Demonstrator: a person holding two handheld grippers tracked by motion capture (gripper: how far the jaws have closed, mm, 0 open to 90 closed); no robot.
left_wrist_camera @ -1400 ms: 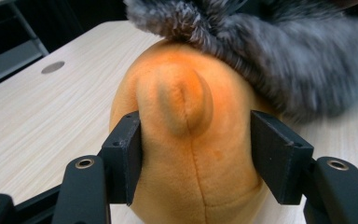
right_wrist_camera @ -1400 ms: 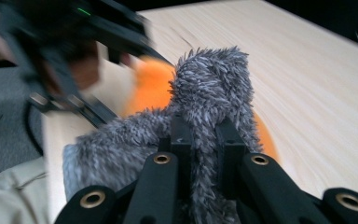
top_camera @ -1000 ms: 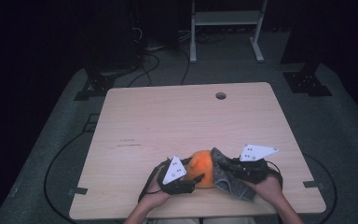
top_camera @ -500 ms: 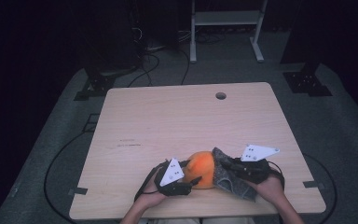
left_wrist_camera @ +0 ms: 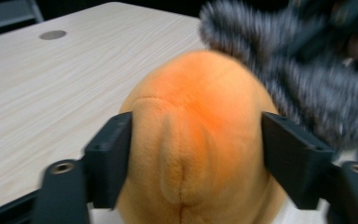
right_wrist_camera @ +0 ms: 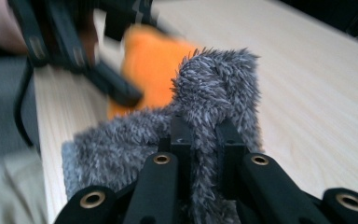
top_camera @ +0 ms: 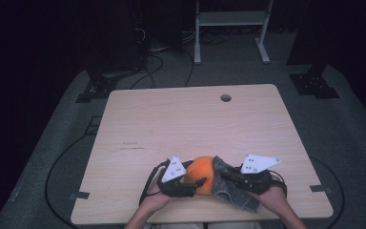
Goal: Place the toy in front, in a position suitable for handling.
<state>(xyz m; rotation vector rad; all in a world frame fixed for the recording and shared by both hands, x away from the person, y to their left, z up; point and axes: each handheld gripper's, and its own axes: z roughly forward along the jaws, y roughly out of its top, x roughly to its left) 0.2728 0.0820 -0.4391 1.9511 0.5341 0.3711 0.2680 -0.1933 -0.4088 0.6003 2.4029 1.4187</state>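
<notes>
Orange plush between left tool; grey fuzzy fabric in right tool.

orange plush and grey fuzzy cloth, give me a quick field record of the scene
table: light wood table, hole near far edge
orange plush: orange plush at near edge, between the left claw's jaws
grey cloth: grey fuzzy cloth against the plush's right side
left claw: left claw, jaws on both sides of the plush, have just been opening, pads still touching it
right claw: right claw shut on the cloth
hands: one on each claw, at the table's near edge
</notes>
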